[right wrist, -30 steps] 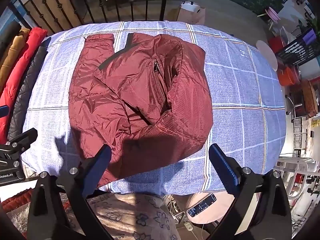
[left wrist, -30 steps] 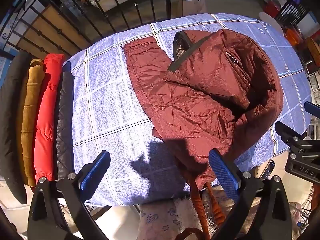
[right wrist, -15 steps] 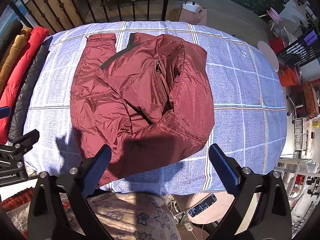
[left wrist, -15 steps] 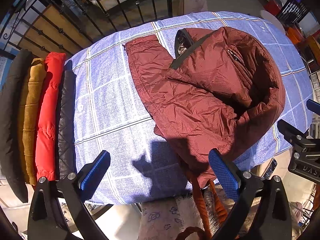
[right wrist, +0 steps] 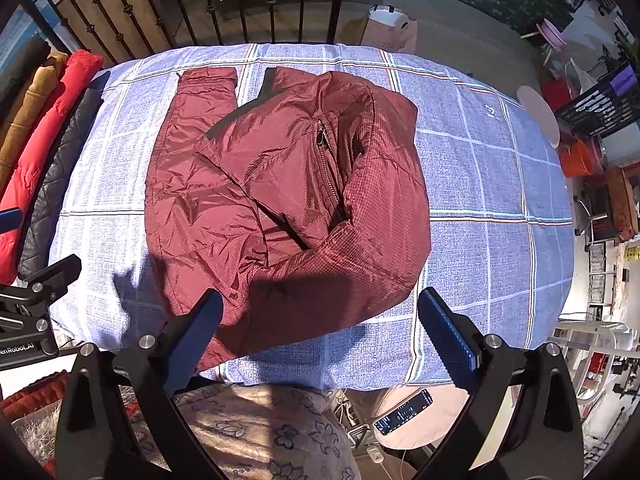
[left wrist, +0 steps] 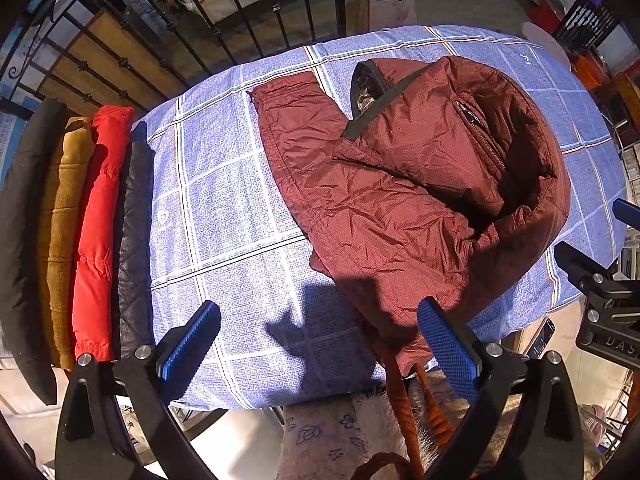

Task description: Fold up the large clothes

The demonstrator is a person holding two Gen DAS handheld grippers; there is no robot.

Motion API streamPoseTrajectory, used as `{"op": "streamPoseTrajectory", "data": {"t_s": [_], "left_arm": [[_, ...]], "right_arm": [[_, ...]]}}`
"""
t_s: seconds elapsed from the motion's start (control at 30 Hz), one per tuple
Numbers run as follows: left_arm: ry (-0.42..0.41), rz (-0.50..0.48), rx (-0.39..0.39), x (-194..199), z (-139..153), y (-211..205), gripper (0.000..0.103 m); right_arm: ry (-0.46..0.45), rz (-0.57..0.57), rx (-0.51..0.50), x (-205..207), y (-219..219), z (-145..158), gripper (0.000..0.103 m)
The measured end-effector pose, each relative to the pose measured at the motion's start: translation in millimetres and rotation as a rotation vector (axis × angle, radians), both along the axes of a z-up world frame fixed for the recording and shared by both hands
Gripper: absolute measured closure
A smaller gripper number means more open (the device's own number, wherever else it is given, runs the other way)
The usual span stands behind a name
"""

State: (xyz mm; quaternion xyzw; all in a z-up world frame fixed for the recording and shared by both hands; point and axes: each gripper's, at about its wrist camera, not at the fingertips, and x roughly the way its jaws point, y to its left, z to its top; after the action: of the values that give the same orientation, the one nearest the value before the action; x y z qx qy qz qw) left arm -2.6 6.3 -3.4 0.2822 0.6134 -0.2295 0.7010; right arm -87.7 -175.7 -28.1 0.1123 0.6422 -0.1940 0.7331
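Observation:
A dark red puffy jacket [left wrist: 400, 184] [right wrist: 280, 200] lies on a table under a blue checked cloth [left wrist: 224, 200] [right wrist: 480, 200]. It is partly folded: one sleeve reaches toward the far side, the body is doubled over with the zipper on top, and the near hem hangs over the front edge. My left gripper [left wrist: 318, 344] hovers open above the near edge, left of the jacket's hem. My right gripper [right wrist: 318, 332] is open too, over the jacket's near hem. Neither holds anything.
Folded jackets in black, tan, red and dark quilted fabric [left wrist: 96, 232] are stacked along the table's left end. A black iron railing [left wrist: 240, 8] runs behind the table. A phone [right wrist: 404, 412] lies on a low stool below the front edge, by a floral cushion [right wrist: 260, 432].
Both grippers have shifted slightly; the jacket sits a little lower and nearer in both views. Both stay open and the jacket lies unchanged.

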Motion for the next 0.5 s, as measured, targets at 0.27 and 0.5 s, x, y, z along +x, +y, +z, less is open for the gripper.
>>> {"op": "streamPoseTrajectory", "data": {"t_s": [0.27, 0.5], "left_arm": [[0.001, 0.0, -0.001, 0.4, 0.3, 0.2, 0.006], [0.0, 0.001, 0.0, 0.3, 1.1, 0.3, 0.006]], "right_arm": [[-0.002, 0.004, 0.003, -0.3, 2.3, 0.6, 0.007], [-0.003, 0.007, 0.006, 0.6, 4.2, 0.9, 0.007]]}}
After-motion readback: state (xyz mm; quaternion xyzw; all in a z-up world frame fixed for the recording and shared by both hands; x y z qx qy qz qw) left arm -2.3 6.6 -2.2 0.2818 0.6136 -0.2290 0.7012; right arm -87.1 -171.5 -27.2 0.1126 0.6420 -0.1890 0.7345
